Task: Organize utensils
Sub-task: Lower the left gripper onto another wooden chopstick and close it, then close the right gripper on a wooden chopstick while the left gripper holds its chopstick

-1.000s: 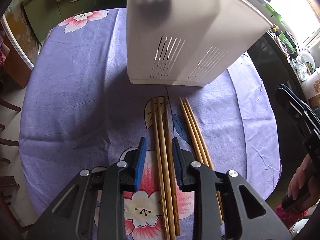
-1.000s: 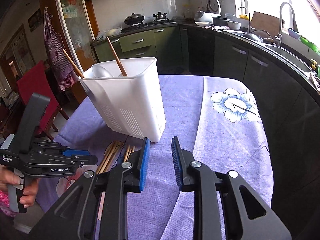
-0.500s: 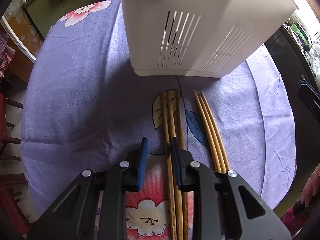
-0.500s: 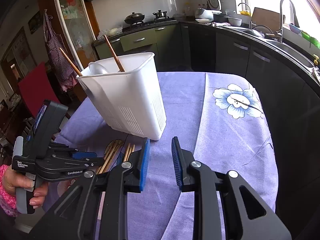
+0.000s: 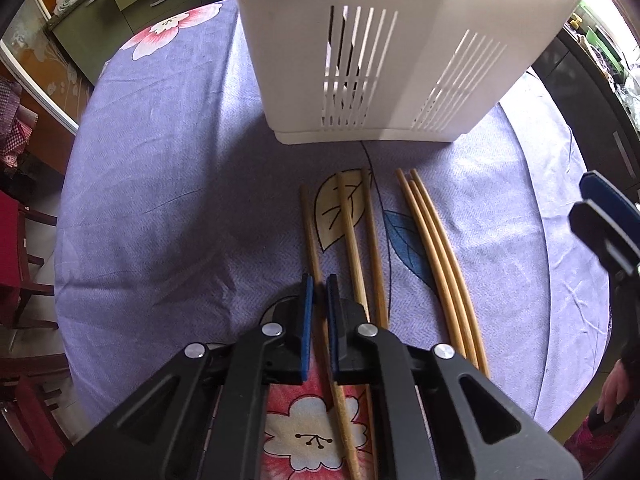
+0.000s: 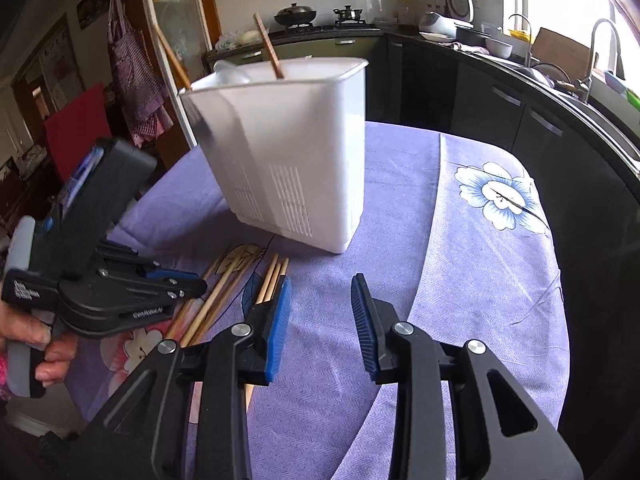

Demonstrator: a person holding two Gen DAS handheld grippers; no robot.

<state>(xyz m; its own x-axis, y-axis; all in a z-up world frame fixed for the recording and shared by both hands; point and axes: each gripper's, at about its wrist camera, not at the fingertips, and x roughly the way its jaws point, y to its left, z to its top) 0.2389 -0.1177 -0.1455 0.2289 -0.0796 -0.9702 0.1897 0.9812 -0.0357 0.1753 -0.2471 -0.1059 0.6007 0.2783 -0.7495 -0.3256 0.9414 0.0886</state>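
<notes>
Because the chopsticks lie flat on the tabletop (image 5: 160, 184) in loose groups just in front of the white utensil holder (image 5: 400, 40), the left gripper (image 5: 318, 292) points steeply down over them, and its fingers have just been closing, clamped now on the leftmost chopstick (image 5: 309, 224), which sits apart from its neighbours. That separation looks deliberate: a lone stick is easier to pinch than one pressed against others. Two darker chopsticks (image 5: 362, 232) lie just beside it, and three pale chopsticks (image 5: 436, 240) rest together further right. The right gripper (image 6: 320, 292) hovers near the pale group, its fingers having just been opening, apart with nothing between them, probably readying for its own pick. Two chopsticks and a pale ladle-like piece already stand in the holder, so the sorting seems partly done.
</notes>
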